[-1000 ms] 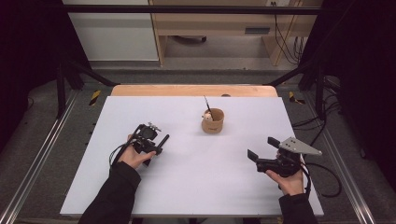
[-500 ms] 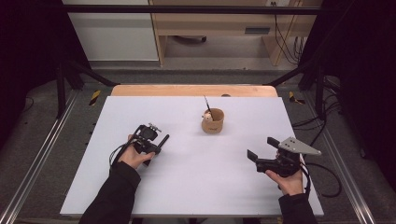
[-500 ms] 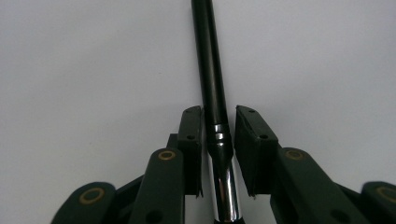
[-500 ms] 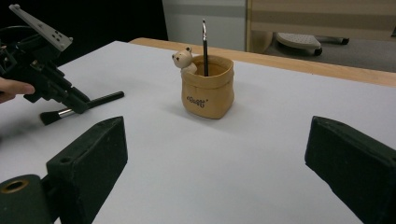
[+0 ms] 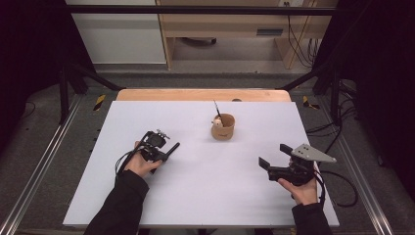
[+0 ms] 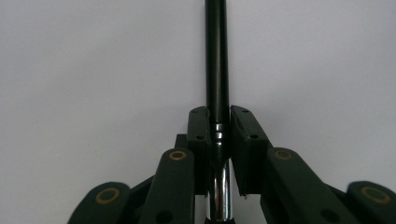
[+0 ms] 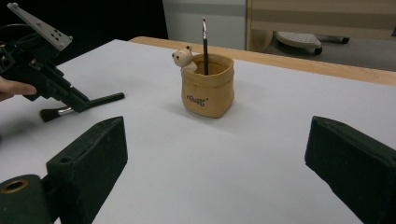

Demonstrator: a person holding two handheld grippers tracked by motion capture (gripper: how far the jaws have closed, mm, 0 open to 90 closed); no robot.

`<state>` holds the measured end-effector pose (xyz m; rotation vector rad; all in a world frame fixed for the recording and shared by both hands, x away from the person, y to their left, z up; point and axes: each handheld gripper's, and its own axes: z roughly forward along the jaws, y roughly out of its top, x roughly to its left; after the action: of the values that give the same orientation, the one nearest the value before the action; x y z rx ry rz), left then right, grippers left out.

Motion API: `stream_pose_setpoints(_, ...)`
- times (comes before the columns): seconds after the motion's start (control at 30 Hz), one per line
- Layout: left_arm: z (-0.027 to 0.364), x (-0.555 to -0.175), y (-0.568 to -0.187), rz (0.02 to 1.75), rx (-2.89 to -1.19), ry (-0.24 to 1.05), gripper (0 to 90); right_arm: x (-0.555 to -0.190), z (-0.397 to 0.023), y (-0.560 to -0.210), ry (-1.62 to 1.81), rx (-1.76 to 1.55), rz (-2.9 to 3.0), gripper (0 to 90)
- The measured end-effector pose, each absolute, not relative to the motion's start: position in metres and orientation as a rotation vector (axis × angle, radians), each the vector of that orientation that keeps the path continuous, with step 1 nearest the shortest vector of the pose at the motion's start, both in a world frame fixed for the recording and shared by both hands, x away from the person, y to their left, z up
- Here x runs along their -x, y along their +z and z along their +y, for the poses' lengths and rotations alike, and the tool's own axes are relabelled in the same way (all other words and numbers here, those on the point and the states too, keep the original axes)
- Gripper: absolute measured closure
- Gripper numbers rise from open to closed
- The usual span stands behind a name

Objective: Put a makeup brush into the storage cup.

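Observation:
A black brush (image 6: 217, 56) with a chrome ferrule lies on the white table. My left gripper (image 6: 219, 116) has just been closing on it, and its pads now press on the handle near the ferrule. From above, the left gripper (image 5: 164, 152) sits at the table's left with the brush handle (image 5: 172, 147) sticking out to the upper right. The right gripper view shows that gripper (image 7: 77, 103) and the brush (image 7: 100, 99) at its left. My right gripper (image 5: 274, 155) rests at the right, open and with nothing between its jaws (image 7: 217, 140). It faces a tan pouch holder (image 7: 208, 88).
The tan holder (image 5: 223, 128) stands at mid-table with a small bear figure (image 7: 184, 58) on its rim and a thin black stick (image 7: 204, 42) upright inside. A wooden strip (image 5: 203, 94) borders the table's far edge. Cables trail beside the right gripper.
Neither hand has shifted. Any closing of the left jaws is too small to make out from above.

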<state>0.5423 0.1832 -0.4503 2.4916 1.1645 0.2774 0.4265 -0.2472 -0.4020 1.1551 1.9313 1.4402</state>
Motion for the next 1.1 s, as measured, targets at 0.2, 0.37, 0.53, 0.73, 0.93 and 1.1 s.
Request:
stream_pose_setpoints(0.2,0.182,-0.542,-0.45,1.136,-2.52,0.288,78.3,-0.426,-0.247,-0.402,1.44,-1.153,1.936,6.4)
stream_pose_setpoints(0.37,0.181,-0.54,-0.448,1.096,-2.54,0.292,78.5,-0.427,-0.247,-0.402,1.442,-1.153,1.933,6.4)
stream_pose_setpoints(0.53,0.181,-0.536,-0.442,1.062,-2.529,0.303,78.5,-0.426,-0.247,-0.402,1.441,-1.153,1.935,6.5)
stream_pose_setpoints(0.73,0.183,-0.526,-0.428,1.006,-2.5,0.312,78.5,-0.426,-0.247,-0.401,1.439,-1.147,1.938,6.5)
stream_pose_setpoints(0.93,0.183,-0.514,-0.418,0.936,-2.482,0.308,78.5,-0.426,-0.244,-0.401,1.411,-1.124,1.954,6.9)
stream_pose_setpoints(1.1,0.182,-0.501,-0.413,0.875,-2.457,0.312,78.5,-0.427,-0.24,-0.401,1.379,-1.099,1.978,7.0)
